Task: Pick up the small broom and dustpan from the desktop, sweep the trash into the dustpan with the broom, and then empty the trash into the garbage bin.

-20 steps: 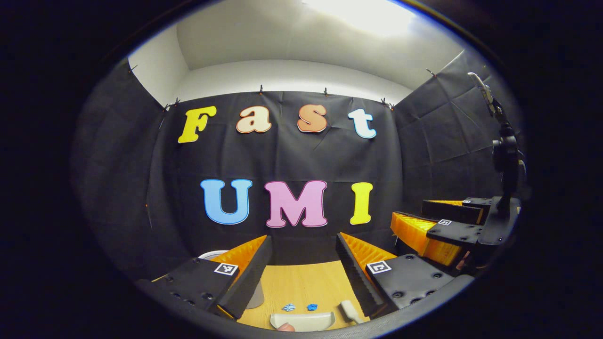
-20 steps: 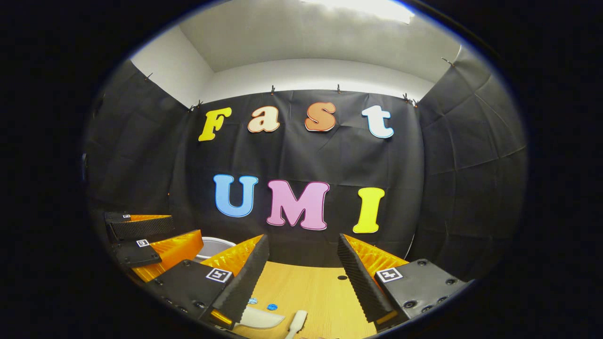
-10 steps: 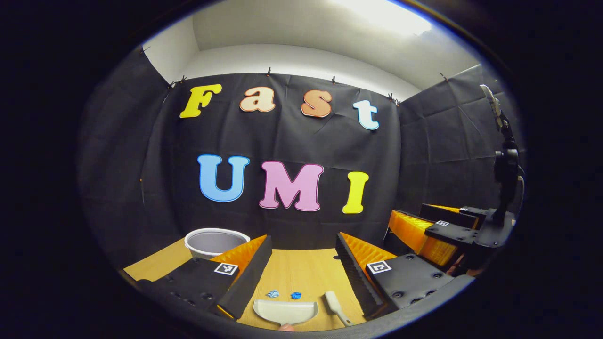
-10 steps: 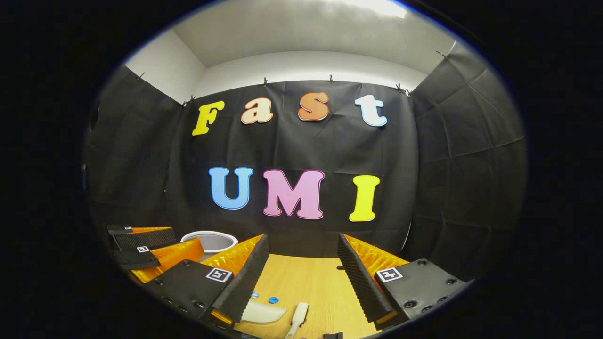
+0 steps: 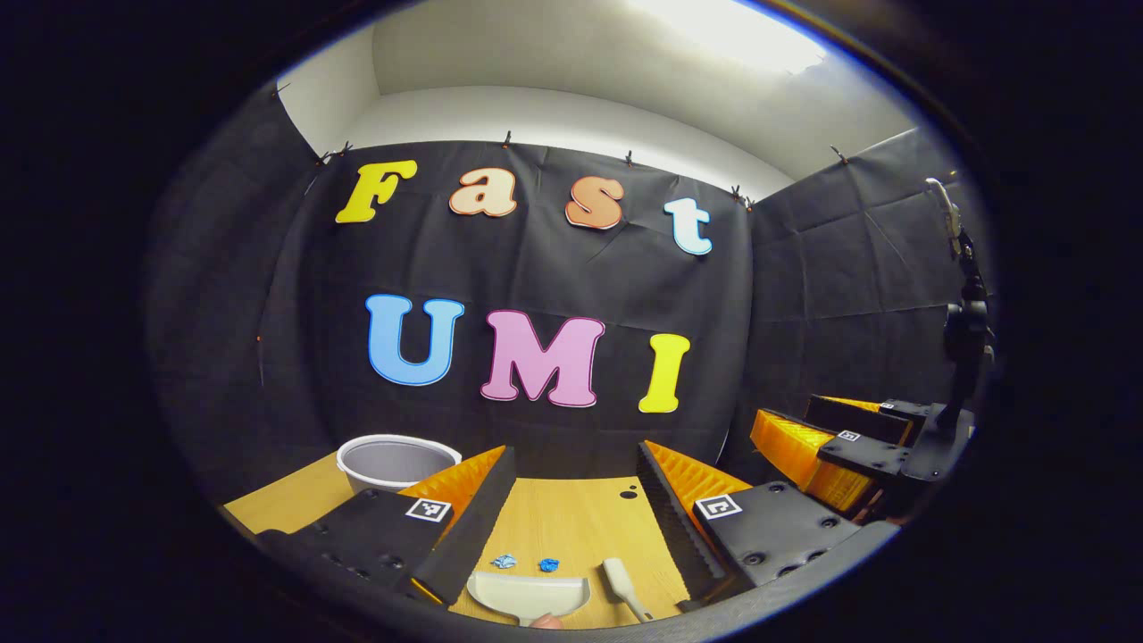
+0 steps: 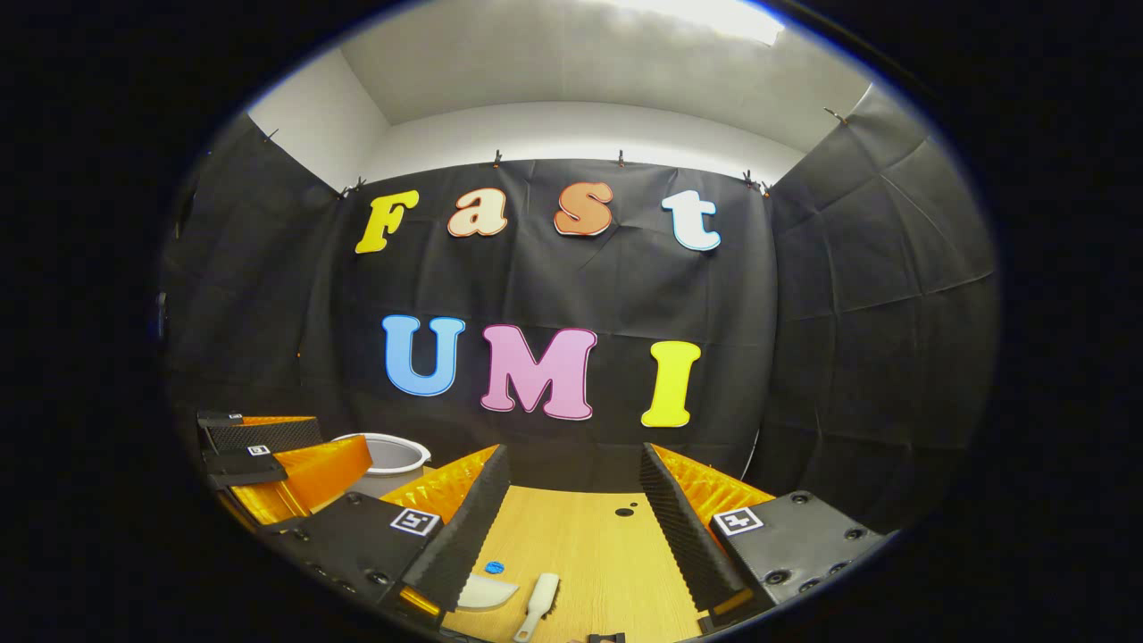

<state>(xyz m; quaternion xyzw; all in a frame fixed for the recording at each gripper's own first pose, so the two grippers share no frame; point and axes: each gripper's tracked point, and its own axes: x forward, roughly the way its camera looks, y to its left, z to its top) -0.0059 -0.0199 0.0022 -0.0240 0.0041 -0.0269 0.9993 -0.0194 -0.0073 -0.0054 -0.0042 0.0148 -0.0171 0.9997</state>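
In the left gripper view we see the left tongs (image 5: 571, 500) spread wide with nothing between the fingers, hanging above the wooden bench (image 5: 571, 527). Past them lies the pale dustpan (image 5: 529, 593), flat on the bench near the bottom edge, its whole mouth facing two small blue scraps of trash (image 5: 504, 562) that lie just beyond its lip. The small broom (image 5: 619, 582) lies just beside the dustpan, apart from it, handle slanting toward us. A fingertip (image 5: 546, 622) peeks in at the very bottom, by the dustpan. A white garbage bin (image 5: 395, 460) stands far back on the bench, partly behind a tong finger. The right tongs (image 5: 835, 451) show off to the side here, raised over the bench edge, with a dark stand (image 5: 963, 330) rising behind them.

In the right gripper view we see the right tongs (image 6: 571, 509) also wide and empty. Here one of their own fingers hides most of the dustpan (image 6: 487, 592), leaving only a corner, and we can make out just one blue scrap (image 6: 493, 567). The broom (image 6: 538, 604) lies close by, pale with a flat head. This view shows the left tongs (image 6: 268, 455) at the side, standing in front of the bin (image 6: 386, 452). A small dark hole (image 6: 624, 512) marks the bench farther back.
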